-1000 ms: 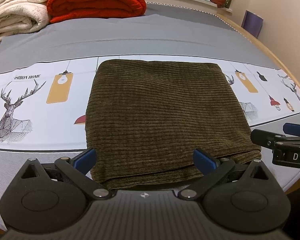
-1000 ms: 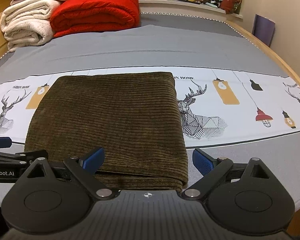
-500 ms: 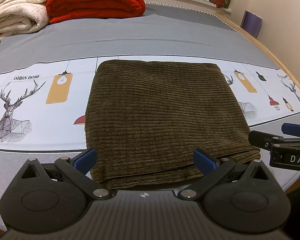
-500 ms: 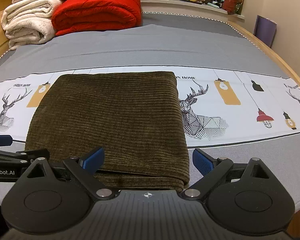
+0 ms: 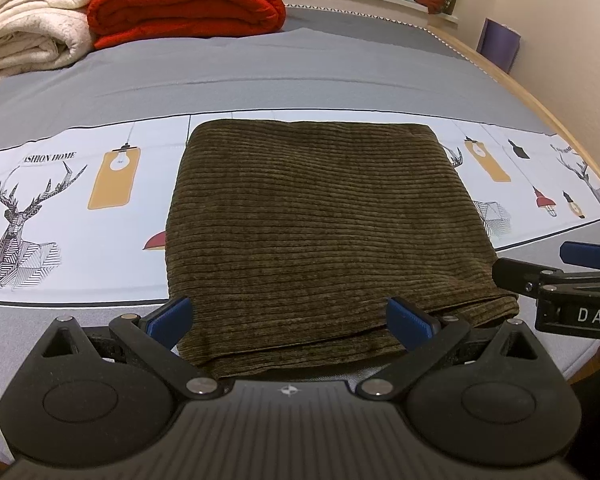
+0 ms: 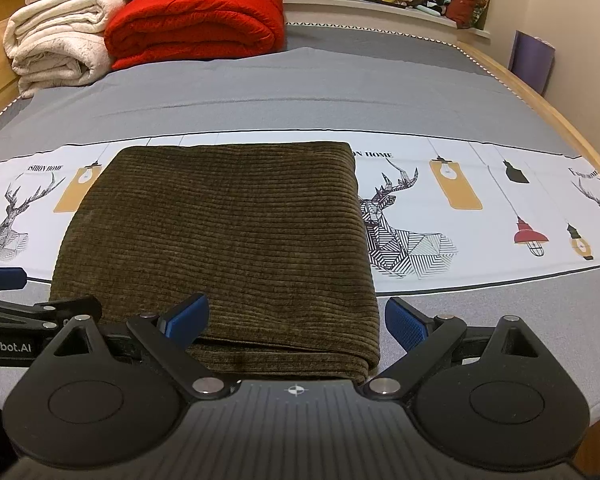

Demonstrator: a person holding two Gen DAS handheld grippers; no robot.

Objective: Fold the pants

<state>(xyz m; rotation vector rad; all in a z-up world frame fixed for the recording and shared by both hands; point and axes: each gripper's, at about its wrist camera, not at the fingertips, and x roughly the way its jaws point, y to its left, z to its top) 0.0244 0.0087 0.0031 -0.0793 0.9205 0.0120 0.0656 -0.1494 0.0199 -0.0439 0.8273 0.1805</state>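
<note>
Your pants (image 5: 320, 224) lie folded into a thick olive corduroy rectangle on the white printed band of the bed (image 5: 300, 72), close to its near edge, with the stacked layers showing along the near side. Your left tongs (image 5: 290, 316) are spread wide and hold nothing; the blue pads sit low at the near edge of the pants, one by the near left corner of the fold, the other over the cloth further right. Your right tongs (image 6: 296, 318) are likewise wide open and empty, straddling the near right corner of the fold: one pad (image 6: 188, 314) over the corduroy, the other above the grey sheet just beside it. At the bed's far left corner rest a red quilt (image 6: 196, 28) and cream blankets (image 6: 56, 48), well apart from the pants.
</note>
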